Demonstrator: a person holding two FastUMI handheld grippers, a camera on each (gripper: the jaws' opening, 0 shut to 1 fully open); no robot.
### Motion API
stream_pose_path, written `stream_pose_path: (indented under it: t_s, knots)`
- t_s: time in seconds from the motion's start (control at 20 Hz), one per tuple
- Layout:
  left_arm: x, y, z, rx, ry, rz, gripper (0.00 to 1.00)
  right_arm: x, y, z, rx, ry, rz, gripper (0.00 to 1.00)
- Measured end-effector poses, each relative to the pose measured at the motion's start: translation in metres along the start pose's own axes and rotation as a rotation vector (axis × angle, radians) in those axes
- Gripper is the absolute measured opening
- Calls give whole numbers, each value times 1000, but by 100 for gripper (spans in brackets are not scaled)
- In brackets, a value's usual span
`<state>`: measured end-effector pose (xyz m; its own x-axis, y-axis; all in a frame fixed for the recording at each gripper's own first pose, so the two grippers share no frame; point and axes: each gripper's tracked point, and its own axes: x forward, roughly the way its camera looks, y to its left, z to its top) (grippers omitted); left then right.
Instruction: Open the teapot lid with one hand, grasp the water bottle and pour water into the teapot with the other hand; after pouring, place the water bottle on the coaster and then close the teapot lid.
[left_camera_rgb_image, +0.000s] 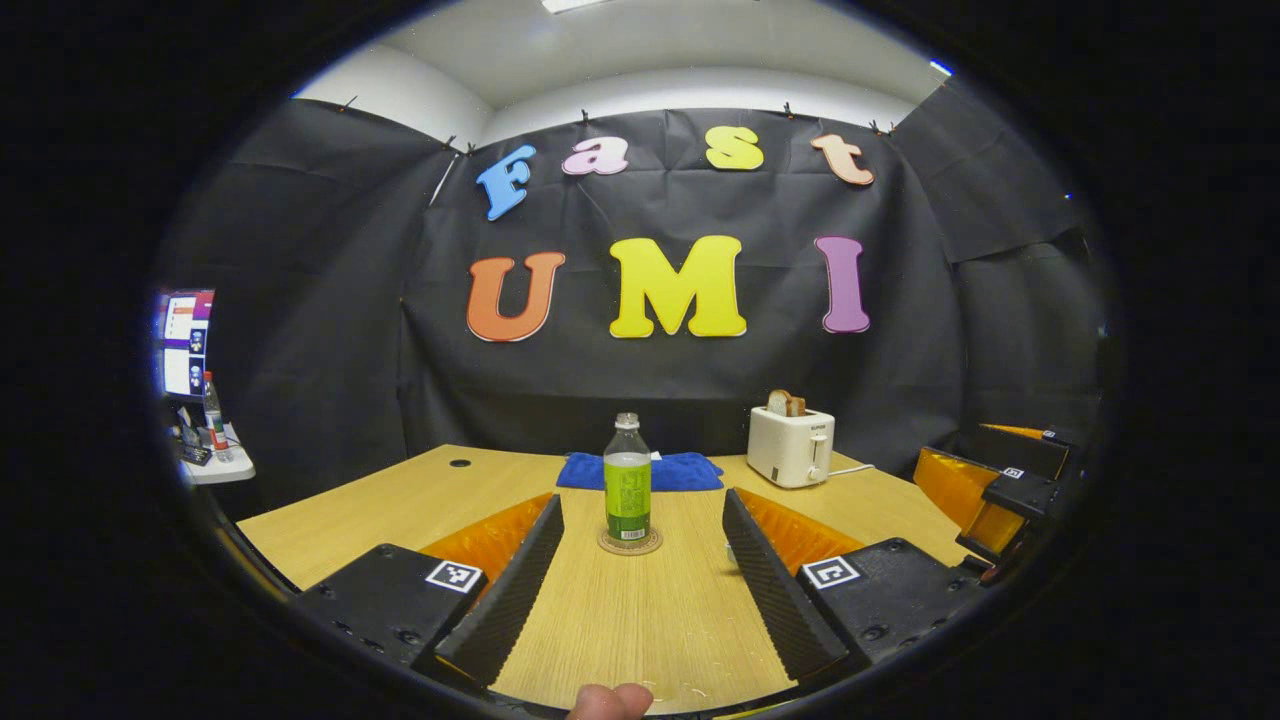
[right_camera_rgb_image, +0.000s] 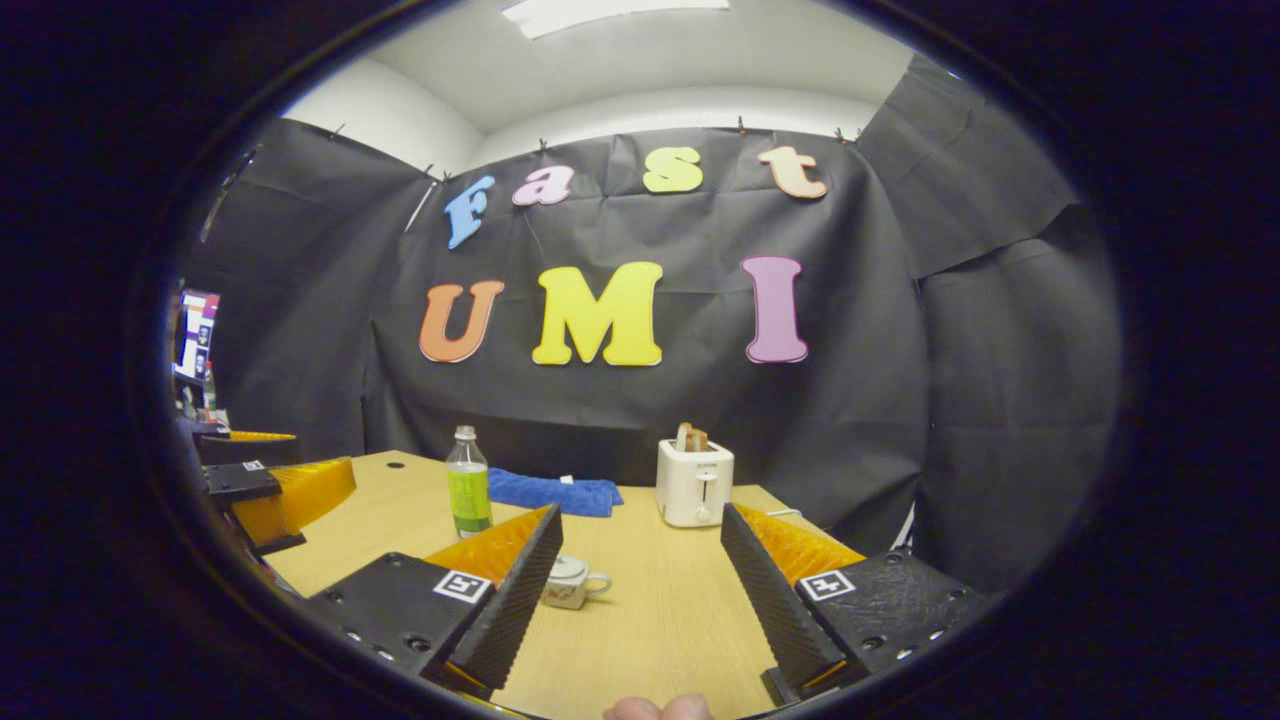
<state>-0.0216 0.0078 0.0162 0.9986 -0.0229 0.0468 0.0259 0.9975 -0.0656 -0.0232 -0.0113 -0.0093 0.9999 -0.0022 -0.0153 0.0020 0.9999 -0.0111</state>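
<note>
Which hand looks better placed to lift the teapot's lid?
Right, probably. The teapot sits just ahead of the open right gripper, beside its left finger. The open left gripper faces the bottle instead.

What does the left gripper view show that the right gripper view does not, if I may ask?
Left gripper view's own: the coaster under the upright water bottle. Right gripper view's own: the small white teapot standing on the table. Shared by both: the water bottle, the blue cloth behind it, the toaster and the table.
</note>
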Motion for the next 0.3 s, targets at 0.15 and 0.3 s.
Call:
stream_pose_path:
  t_s: [0.15, 0.3]
  knots:
    - [-4, 8, 5, 11, -1, 9, 100, -7, 11, 15, -15, -40, -13, 96]
    - [-7, 11, 8, -5, -2, 10, 100, -11, 24, 26, -14, -65, -4, 96]
